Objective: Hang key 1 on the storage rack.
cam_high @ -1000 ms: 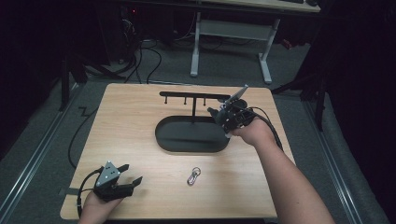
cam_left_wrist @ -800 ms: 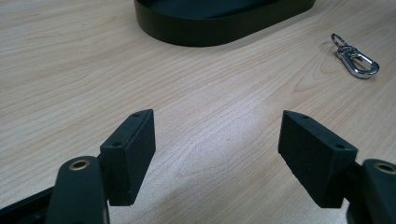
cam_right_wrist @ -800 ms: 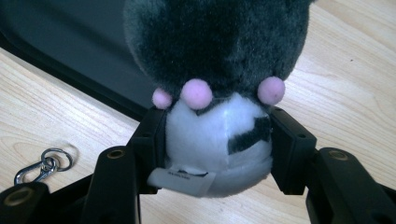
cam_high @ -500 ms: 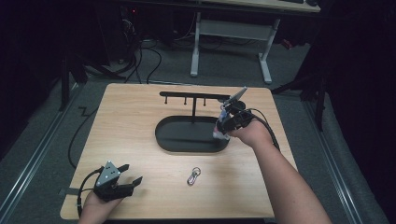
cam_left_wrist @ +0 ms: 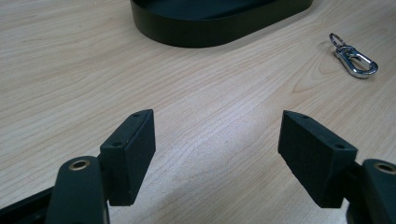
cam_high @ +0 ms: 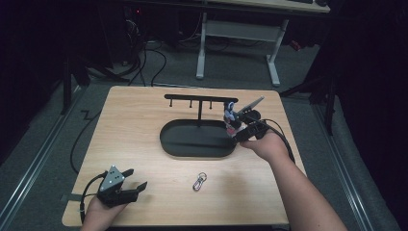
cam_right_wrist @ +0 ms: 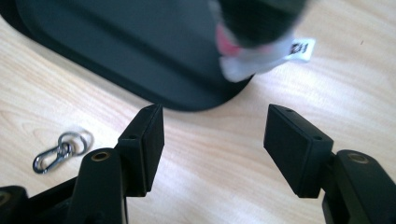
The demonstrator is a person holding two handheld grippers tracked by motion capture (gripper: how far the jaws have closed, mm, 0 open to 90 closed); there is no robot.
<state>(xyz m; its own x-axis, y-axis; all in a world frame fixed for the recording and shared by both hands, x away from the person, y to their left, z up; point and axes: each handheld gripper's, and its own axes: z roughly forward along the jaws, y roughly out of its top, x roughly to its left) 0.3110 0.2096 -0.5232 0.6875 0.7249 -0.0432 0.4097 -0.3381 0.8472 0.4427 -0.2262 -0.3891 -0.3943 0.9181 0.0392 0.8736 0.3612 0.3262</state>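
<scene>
A black stand with an oval base [cam_high: 192,139] and a hook bar [cam_high: 199,97] sits mid-table. A small blue, pink and white toy [cam_high: 230,117] hangs at the bar's right end. In the right gripper view the toy [cam_right_wrist: 261,42] is blurred, with a white label, above the base [cam_right_wrist: 116,42]. My right gripper [cam_high: 239,135] is just below the toy, open and empty [cam_right_wrist: 215,144]. A silver carabiner keyring [cam_high: 199,181] lies on the wood in front of the base. At the front left corner my left gripper [cam_high: 129,189] rests open [cam_left_wrist: 217,149], holding nothing.
The keyring [cam_left_wrist: 353,56] lies to the right beyond my left jaws, with the base [cam_left_wrist: 210,23] further off. It also appears left of my right jaws as keyring [cam_right_wrist: 60,150]. A cable [cam_high: 79,139] trails off the table's left edge. A desk frame [cam_high: 235,43] stands behind the table.
My right gripper has drawn back from the bar's right end toward the person and dipped down. The toy now hangs clear of its jaws. The left gripper has stayed put.
</scene>
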